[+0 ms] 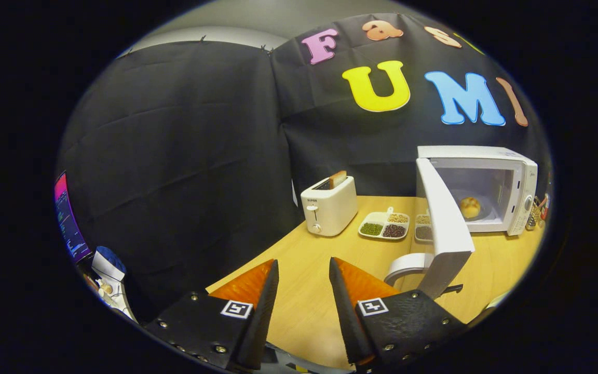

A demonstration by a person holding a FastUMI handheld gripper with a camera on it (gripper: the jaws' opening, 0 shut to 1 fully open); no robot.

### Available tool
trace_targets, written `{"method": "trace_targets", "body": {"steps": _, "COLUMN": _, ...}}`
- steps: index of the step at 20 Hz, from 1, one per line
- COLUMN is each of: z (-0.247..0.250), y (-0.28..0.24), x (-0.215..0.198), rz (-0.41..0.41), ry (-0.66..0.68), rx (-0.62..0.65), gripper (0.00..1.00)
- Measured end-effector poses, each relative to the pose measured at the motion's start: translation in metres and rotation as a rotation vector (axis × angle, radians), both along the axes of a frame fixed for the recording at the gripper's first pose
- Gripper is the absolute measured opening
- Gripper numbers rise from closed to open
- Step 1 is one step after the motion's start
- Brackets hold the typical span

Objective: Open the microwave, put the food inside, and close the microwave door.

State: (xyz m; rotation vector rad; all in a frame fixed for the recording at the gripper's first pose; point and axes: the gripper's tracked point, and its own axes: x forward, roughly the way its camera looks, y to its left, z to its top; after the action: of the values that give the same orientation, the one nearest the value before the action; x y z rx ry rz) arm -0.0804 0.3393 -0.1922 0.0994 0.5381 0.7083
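Note:
A white microwave stands at the far right of the wooden table. Its door is swung wide open toward me. A round bread bun rests on the plate inside the cavity. My gripper hovers over the table's near edge, well short and to the left of the microwave. Its fingers are open with a clear gap and nothing between them.
A white toaster with a slice of bread sticking up stands beyond the fingers. A divided white tray of beans and grains lies between toaster and microwave. A white plate sits below the open door. A monitor glows off the table's left.

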Motion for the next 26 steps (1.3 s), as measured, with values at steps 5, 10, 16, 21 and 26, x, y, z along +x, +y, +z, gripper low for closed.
{"method": "trace_targets", "body": {"steps": 5, "z": -0.025, "y": -0.033, "x": 0.027, "rz": -0.104, "ry": -0.003, "rx": -0.094, "gripper": 0.14}}
{"method": "trace_targets", "body": {"steps": 10, "z": -0.02, "y": -0.054, "x": 0.032, "rz": -0.119, "ry": 0.024, "rx": -0.068, "gripper": 0.0}}
{"method": "trace_targets", "body": {"steps": 16, "z": -0.029, "y": -0.109, "x": 0.047, "rz": -0.207, "ry": 0.044, "rx": -0.109, "gripper": 0.0}}
{"method": "trace_targets", "body": {"steps": 21, "z": -0.029, "y": -0.153, "x": 0.062, "rz": -0.255, "ry": 0.038, "rx": -0.147, "gripper": 0.0}}
{"method": "trace_targets", "body": {"steps": 26, "z": -0.027, "y": -0.185, "x": 0.082, "rz": -0.28, "ry": 0.029, "rx": -0.167, "gripper": 0.0}}
